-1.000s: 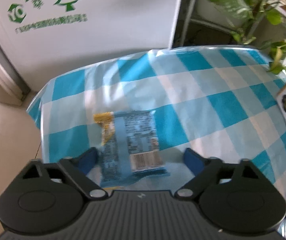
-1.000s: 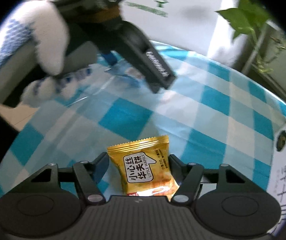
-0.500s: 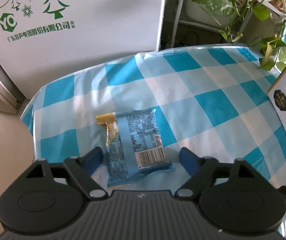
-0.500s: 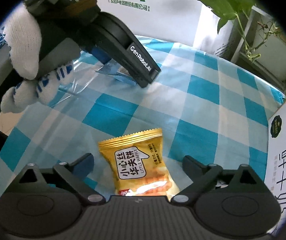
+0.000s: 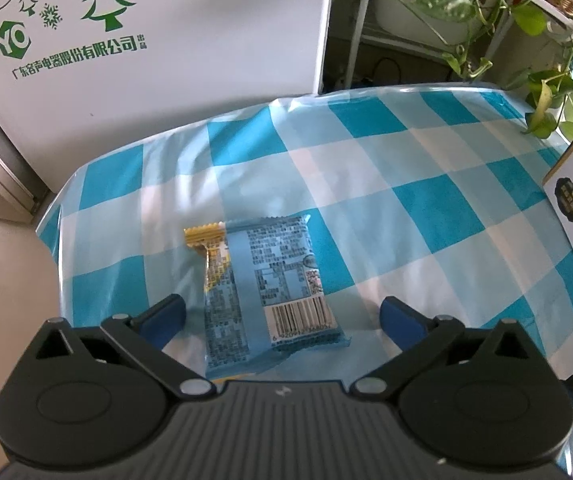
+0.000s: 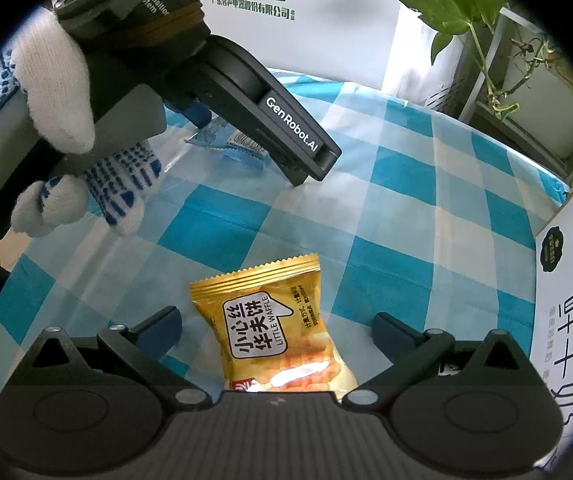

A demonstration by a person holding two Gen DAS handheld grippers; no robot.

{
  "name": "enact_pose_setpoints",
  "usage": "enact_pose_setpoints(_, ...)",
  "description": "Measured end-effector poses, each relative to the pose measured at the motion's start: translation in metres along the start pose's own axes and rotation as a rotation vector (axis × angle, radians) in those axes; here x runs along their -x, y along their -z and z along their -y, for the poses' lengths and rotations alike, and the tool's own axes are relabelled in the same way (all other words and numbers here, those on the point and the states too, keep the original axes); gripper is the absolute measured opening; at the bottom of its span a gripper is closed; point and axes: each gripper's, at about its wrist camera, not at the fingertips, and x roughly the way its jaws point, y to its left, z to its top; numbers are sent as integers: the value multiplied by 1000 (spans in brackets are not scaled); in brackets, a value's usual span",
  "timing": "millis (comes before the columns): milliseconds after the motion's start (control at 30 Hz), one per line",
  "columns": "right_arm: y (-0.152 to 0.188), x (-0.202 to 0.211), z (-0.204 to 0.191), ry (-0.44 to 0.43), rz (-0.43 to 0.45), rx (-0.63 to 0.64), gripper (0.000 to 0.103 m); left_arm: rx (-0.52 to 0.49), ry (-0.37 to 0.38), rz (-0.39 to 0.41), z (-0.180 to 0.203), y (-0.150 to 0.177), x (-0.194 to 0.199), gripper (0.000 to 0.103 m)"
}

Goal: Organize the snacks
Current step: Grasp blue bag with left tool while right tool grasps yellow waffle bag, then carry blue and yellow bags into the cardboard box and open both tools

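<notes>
On the checked cloth [image 5: 426,208], a blue packet [image 5: 270,292] lay barcode side up between the fingers of the left gripper [image 5: 282,316], whose jaws had just been opened wide and touched nothing. A yellow waffle packet [image 6: 278,328] lay flat between the fingers of the right gripper [image 6: 276,330], likewise just opened and clear of it. A white carton [image 6: 566,320] stood at the cloth's right edge.

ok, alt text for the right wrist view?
A yellow waffle snack packet lies on a blue-and-white checked tablecloth between the right gripper's wide-open jaws, untouched. Upper left, a gloved hand holds the left gripper over a blue packet; a white carton stands right.
</notes>
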Motion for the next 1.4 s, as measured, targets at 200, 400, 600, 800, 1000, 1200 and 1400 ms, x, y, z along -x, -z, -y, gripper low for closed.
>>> enact_pose_setpoints(200,-4,0,4,-1,-2,-8,98,-2,12,-25,-1,-4,0,100)
enact_pose_setpoints(400,-7,8,8,1,17,-17,66,-26,13,-3,3,-4,10,69)
enact_pose_setpoints(600,-12,23,14,30,74,-58,63,-26,18,19,10,-2,21,56)
enact_pose_setpoints(800,-21,44,36,77,139,-151,62,8,40,59,10,0,37,56)
enact_pose_setpoints(1000,-23,58,44,91,168,-179,61,20,19,88,8,8,50,56)
enact_pose_setpoints(1200,-24,69,50,88,200,-204,61,49,-11,120,4,25,65,56)
enact_pose_setpoints(1400,-24,77,52,88,221,-214,61,80,-20,136,5,47,79,56)
